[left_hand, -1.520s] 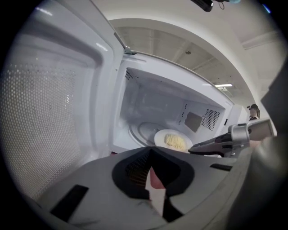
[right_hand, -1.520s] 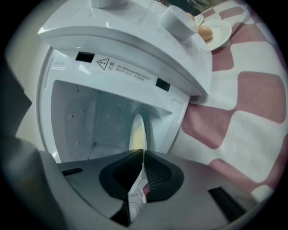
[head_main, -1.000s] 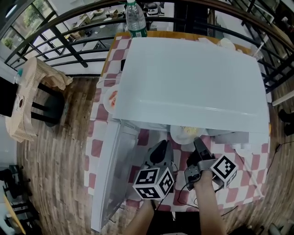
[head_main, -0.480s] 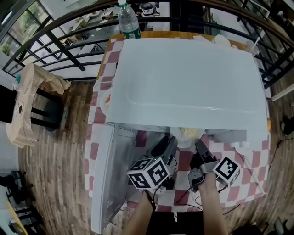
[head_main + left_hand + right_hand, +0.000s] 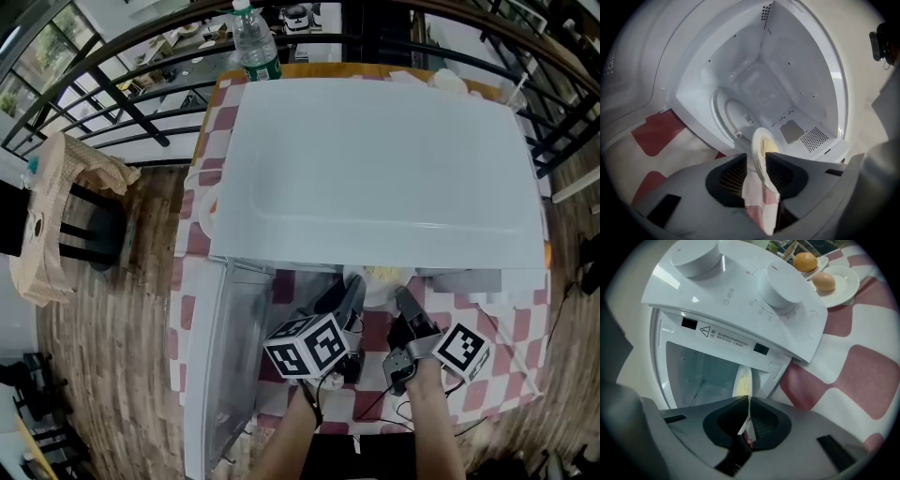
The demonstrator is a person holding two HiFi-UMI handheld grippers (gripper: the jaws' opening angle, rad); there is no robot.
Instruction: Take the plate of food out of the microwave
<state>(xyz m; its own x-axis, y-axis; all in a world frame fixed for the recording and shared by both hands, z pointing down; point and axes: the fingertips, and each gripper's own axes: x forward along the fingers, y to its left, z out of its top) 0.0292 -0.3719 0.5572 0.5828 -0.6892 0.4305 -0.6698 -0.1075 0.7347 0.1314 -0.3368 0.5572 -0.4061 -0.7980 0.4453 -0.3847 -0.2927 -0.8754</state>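
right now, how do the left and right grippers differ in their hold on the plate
The left gripper has the rim of the plate between jaws standing apart and closing; the right gripper is pinched shut on that rim. Left takes the plate's left edge, right its right edge. Both point into the open microwave.

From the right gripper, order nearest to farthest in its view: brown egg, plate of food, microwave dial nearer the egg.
1. Plate of food, in the right gripper's jaws.
2. Microwave dial, on the panel above.
3. Brown egg, on the far saucer.
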